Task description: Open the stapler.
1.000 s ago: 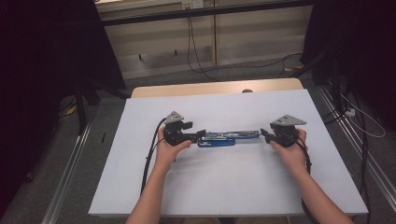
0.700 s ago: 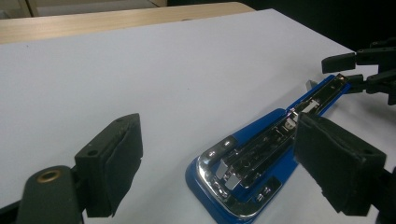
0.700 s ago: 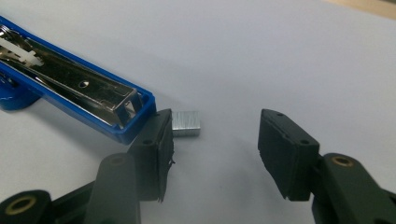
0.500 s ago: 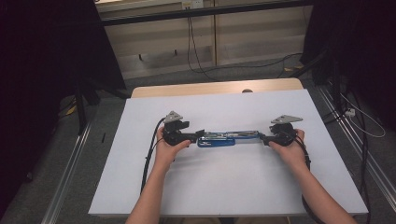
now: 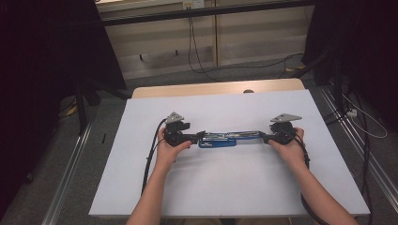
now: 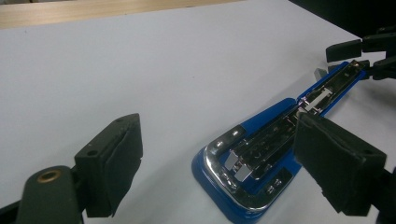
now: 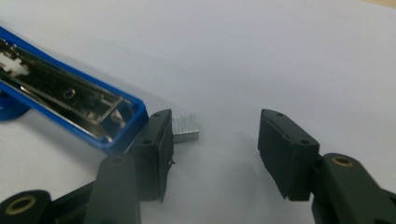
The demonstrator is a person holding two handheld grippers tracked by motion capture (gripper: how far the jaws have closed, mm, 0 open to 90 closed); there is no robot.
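Observation:
A blue stapler (image 5: 228, 138), folded open flat with its metal tray up, lies across the middle of the white table (image 5: 234, 192). My left gripper (image 5: 201, 137) is at its left end. In the left gripper view the jaws (image 6: 219, 130) stand wide and have just been opening; the stapler's rounded base (image 6: 243, 186) lies between them, untouched by the left pad. My right gripper (image 5: 265, 138) is at the stapler's right end. Its jaws (image 7: 215, 135) are open and have just been closing a little. A small strip of staples (image 7: 187, 128) lies in the gap beside the left pad, next to the stapler's tip (image 7: 116, 121).
The table's wooden far edge (image 5: 211, 89) runs behind the white top. A black cable (image 5: 151, 157) trails from the left gripper toward the front. Metal rails and cables on the floor flank the table.
The right hand has shifted very slightly at the stapler's right end. The left hand and the stapler lie as before.

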